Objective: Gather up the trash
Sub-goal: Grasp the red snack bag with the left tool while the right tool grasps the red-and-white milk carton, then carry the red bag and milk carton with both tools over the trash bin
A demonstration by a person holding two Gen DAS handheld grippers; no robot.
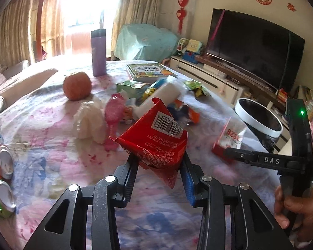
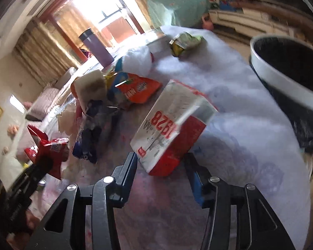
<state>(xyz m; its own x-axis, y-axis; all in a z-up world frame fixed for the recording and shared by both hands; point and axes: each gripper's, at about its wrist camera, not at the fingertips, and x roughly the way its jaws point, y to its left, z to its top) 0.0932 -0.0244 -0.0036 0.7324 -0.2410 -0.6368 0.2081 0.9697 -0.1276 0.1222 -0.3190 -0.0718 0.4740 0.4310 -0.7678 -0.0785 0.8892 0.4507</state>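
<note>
My left gripper (image 1: 158,164) is shut on a torn red packet (image 1: 156,137) with a barcode label and holds it just above the flowered tablecloth (image 1: 52,156). The right wrist view shows the same red packet (image 2: 46,145) at the left. My right gripper (image 2: 161,160) stands open around the lower end of a white and red pack marked 1928 (image 2: 173,129). Its left finger (image 2: 131,166) meets the pack's corner, and a thin gap shows on the right side. A white-rimmed bin (image 2: 281,77) lined with a black bag stands past the table's right edge; the same bin (image 1: 258,120) shows in the left wrist view.
Wrappers and crumpled tissue (image 1: 89,120) are heaped mid-table, with a green wrapper (image 1: 196,87) farther back. An orange fruit (image 1: 77,85), a purple tumbler (image 1: 98,54) and books (image 1: 148,71) stand behind. Two cans (image 1: 2,162) lie at the left edge. A TV (image 1: 254,48) stands on the right.
</note>
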